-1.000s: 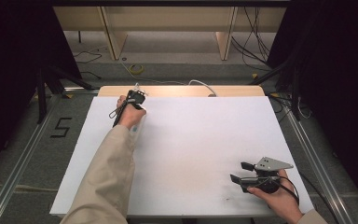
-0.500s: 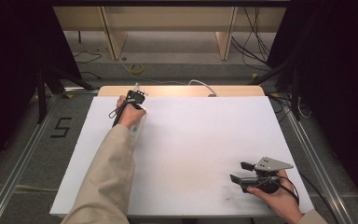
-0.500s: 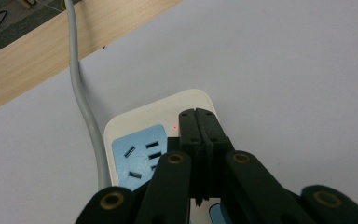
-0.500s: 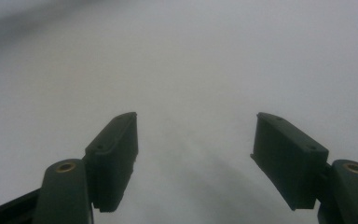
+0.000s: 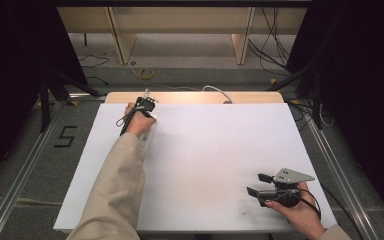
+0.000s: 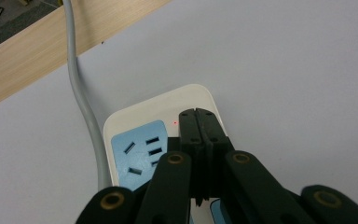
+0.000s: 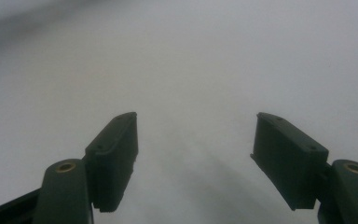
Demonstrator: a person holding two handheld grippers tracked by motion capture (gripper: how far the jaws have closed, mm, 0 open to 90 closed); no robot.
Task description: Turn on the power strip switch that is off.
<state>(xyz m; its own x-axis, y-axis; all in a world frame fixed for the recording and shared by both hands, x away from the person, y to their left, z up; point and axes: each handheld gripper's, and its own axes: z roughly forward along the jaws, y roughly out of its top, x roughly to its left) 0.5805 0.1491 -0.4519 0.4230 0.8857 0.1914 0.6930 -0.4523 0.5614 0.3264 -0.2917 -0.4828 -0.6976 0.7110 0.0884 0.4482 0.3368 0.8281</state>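
Change since earlier: nothing has visibly moved; both hands and both grippers sit where they were a second ago.
Power strip: a white power strip [image 6: 168, 121] with pale blue socket panels lies flat at the far left of the worktop, close to the far edge; a small red light glows on its end face.
Cord: a grey cord [image 6: 81, 93] runs from beside the strip toward the far edge and over the wooden strip there.
Left gripper: the left gripper [image 6: 198, 122] has its jaws pressed together with no gap, their tips resting over the strip's top beside the red light; nothing sits between them. In the high view it is at the far left [image 5: 141, 106], held by the left hand [image 5: 139, 122].
Sleeve: a beige sleeve [image 5: 117, 190] stretches from the near edge up to that hand.
Right gripper: the right gripper [image 7: 193, 149] has its jaws spread wide, holding nothing, above bare white surface. In the high view it lies low at the near right [image 5: 258, 184], held by the right hand [image 5: 295, 212], jaws pointing left.
Worktop: a white worktop [image 5: 220, 150], with a wooden edge [image 5: 190, 97] along the far side.
Floor: a grey floor with a "5" mark [image 5: 65, 136] to the left.
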